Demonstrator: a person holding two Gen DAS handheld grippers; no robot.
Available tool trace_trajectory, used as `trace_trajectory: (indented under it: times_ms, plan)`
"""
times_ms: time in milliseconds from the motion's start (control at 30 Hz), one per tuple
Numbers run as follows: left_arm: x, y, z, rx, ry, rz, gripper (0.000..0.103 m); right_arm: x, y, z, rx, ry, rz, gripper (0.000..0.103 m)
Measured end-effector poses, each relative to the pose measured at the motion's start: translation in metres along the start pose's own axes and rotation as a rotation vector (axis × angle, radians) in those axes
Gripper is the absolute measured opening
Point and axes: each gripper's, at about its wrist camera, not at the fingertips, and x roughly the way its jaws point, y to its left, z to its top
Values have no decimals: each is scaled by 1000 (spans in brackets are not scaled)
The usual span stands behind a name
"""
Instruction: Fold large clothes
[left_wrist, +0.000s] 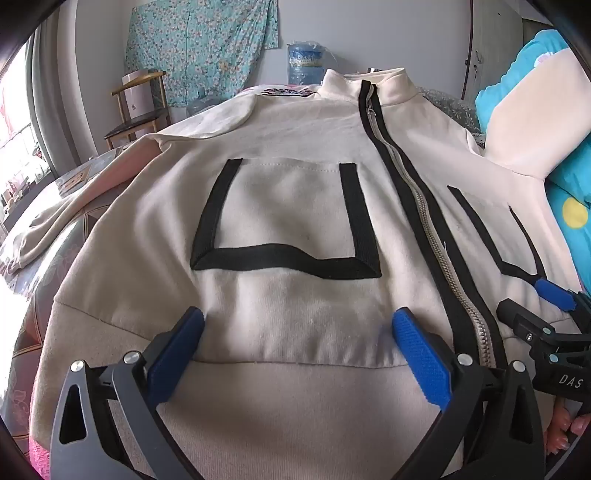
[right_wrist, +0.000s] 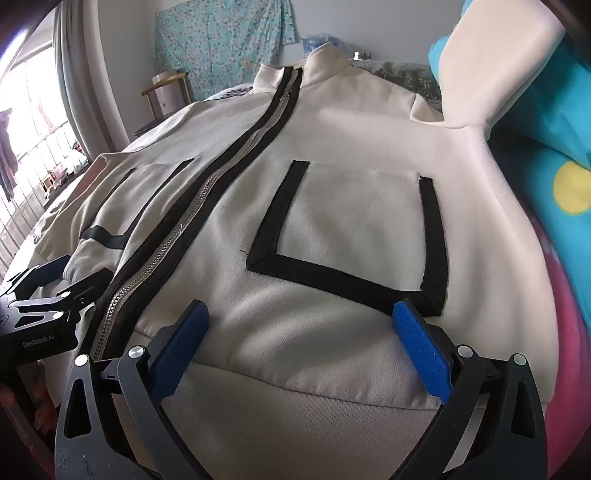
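Blue-padded left tongs (left_wrist: 295, 332) and right tongs (right_wrist: 299, 328) both gape wide with nothing gripped, poised over the near hem of the cream zip-up jacket with black-trimmed pockets (left_wrist: 295, 206), spread flat, front up, on the bed.

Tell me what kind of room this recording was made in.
Most likely a bedroom at home: the cream zip jacket lies spread on a bed with a patterned bedspread, a blue pillow at one side, and a wooden chair against the wall.
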Motion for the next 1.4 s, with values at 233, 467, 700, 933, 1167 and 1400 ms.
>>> trace_trajectory:
  times_ms: [233, 467, 700, 933, 1167, 1400]
  plan:
    - [0, 0, -1, 5, 0, 5, 99, 0, -1, 0, 19, 3, 18, 96]
    - [1, 0, 0, 6, 11, 5, 99, 0, -1, 0, 18, 4, 18, 96]
    - [2, 2, 1, 12, 21, 12, 99, 1, -1, 0, 19, 2, 19, 96]
    - [3, -1, 3, 15, 21, 19, 99, 0, -1, -1, 19, 0, 19, 96]
    - [4, -1, 3, 19, 21, 24, 99, -5, -1, -5, 17, -3, 17, 96]
    - [3, 2, 0, 14, 4, 20, 99, -9, -1, -7, 14, -4, 13, 96]
